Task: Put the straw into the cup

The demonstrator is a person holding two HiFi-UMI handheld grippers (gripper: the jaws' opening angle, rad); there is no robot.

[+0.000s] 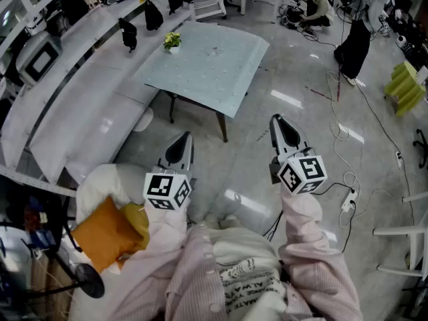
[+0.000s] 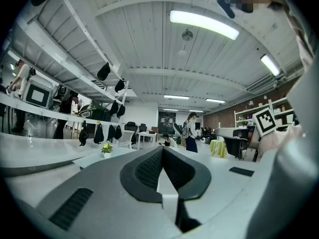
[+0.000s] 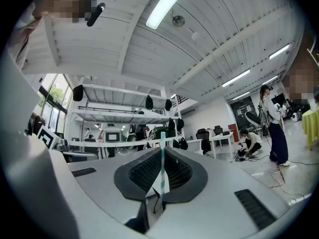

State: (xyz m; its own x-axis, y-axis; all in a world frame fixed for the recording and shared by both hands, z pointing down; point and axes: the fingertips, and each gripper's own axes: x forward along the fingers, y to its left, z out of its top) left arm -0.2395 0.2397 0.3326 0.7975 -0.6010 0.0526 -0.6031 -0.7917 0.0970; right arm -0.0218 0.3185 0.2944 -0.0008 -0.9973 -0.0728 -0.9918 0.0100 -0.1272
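Fingers (image 3: 143,173) of the right gripper (image 3: 163,151) are nearly together, pinching the straw (image 3: 162,139) between their tips. It stands upright and pokes a little above them. Left gripper (image 2: 162,149): tips meet with nothing between them, so we note it as closed and empty.

Step in hand, as we judge it: carrying. We hold the straw but find no cup in any view (it may sit outside all three; we cannot say). Both grippers point level over the floor (image 1: 247,112). The table (image 1: 221,79) is well ahead, with a small potted plant (image 1: 172,41) near its far corner.

Next move, our reading: find the cup first, then bring the right gripper over its mouth. We would lower the straw's bottom end inside the rim and only then let the fingers part. The free gripper could steady the cup if it proves light.

Materials:
- Straw: thin, straight, banded teal and white. It is probably paper or paper-sleeved, so a hard squeeze might crease it.
- Pads: dark and rubbery-looking, with a fine grid of dimples, set in smooth pale grey shells that taper to a point.
- Table top: pale, flat, squarish, faintly speckled, on slim dark legs.
- Floor: polished, mirroring the ceiling lights.
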